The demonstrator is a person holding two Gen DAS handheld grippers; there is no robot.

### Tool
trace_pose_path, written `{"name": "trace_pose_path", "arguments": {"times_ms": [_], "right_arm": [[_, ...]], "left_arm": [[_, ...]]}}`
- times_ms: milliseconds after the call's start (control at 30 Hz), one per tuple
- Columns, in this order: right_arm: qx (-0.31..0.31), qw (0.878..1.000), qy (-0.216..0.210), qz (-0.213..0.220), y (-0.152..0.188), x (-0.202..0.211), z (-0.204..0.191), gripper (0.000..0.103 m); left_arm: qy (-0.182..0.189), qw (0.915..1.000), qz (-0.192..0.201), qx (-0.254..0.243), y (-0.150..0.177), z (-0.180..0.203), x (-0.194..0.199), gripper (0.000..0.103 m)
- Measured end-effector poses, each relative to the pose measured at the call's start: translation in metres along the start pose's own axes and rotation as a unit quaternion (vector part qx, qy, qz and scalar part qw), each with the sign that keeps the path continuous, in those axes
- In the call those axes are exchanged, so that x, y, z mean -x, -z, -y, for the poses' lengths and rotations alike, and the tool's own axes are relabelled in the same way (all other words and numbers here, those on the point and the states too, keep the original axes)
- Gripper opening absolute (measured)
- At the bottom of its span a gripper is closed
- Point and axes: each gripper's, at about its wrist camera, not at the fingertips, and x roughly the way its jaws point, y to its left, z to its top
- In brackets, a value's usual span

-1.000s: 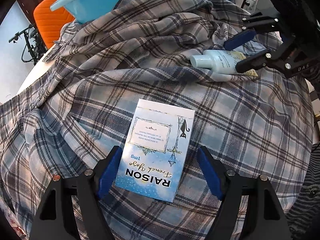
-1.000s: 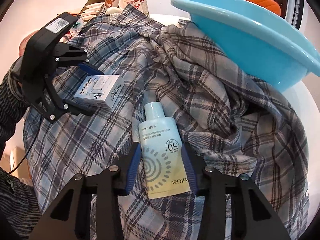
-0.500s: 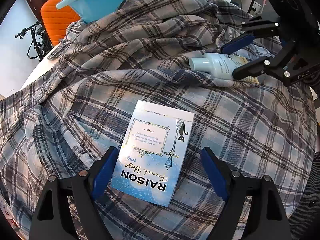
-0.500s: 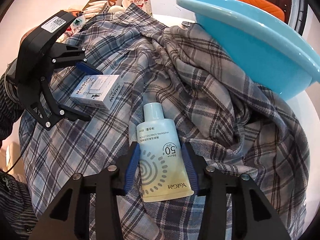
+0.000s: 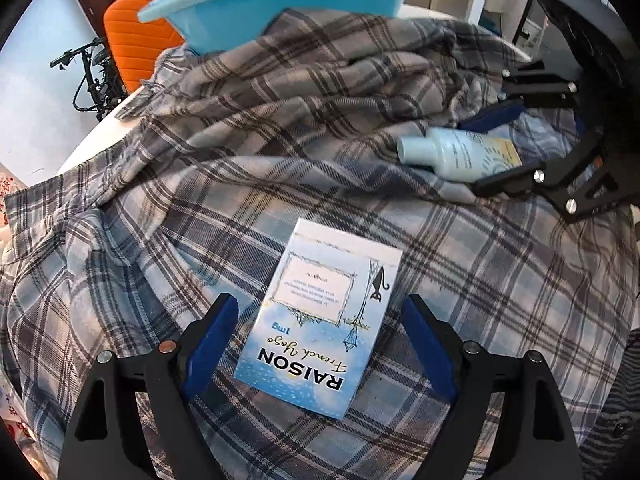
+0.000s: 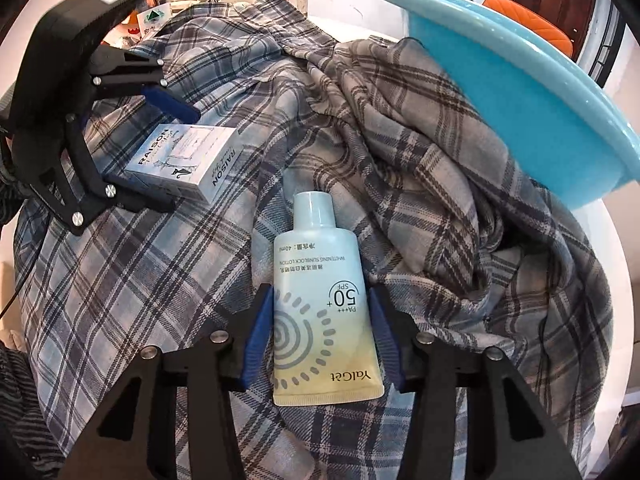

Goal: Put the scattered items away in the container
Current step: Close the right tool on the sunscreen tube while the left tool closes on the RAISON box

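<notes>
1. The shirt [image 5: 168, 208] lies spread over the table [image 6: 624, 280].
2. The box [image 5: 320, 316] lies flat on the shirt, between the left gripper's [image 5: 320, 344] fingers.
3. The tube [image 6: 320, 304] lies on the shirt beside the box, between the right gripper's [image 6: 320, 340] fingers.
4. The basin [image 6: 512, 88] stands behind both, its near side on the shirt's edge.
5. A chair [image 5: 140, 36] stands behind the basin.

A soft woven plaid shirt [image 6: 420, 168], a glossy plastic basin [image 6: 520, 92], a printed cardboard box [image 5: 320, 320], a smooth plastic tube [image 6: 320, 304].
</notes>
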Motion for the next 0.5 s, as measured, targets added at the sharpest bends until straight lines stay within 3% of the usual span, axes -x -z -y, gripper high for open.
{"name": "trace_pose_path", "arguments": {"times_ms": [100,167,267,333,500], "right_arm": [[-0.006,1.000,0.009,0.011,0.001,0.011,0.000,0.046],[-0.011,1.000,0.012,0.018,0.002,0.021,0.001,0.046],[-0.021,0.999,0.014,0.031,0.005,0.036,0.003,0.042],[-0.028,0.999,0.013,0.039,0.009,0.046,0.004,0.021],[-0.031,0.999,0.020,0.034,0.021,0.054,0.004,0.021]], "left_arm": [[0.002,1.0000,0.007,0.004,-0.001,0.000,0.004,0.085],[0.003,1.0000,0.007,0.003,-0.002,0.002,0.003,0.069],[-0.007,0.9999,0.006,-0.011,-0.003,0.003,0.000,0.067],[-0.010,0.9998,0.008,-0.016,-0.002,0.006,0.001,0.067],[-0.005,0.9997,-0.003,-0.022,0.001,0.011,0.001,0.065]]}}
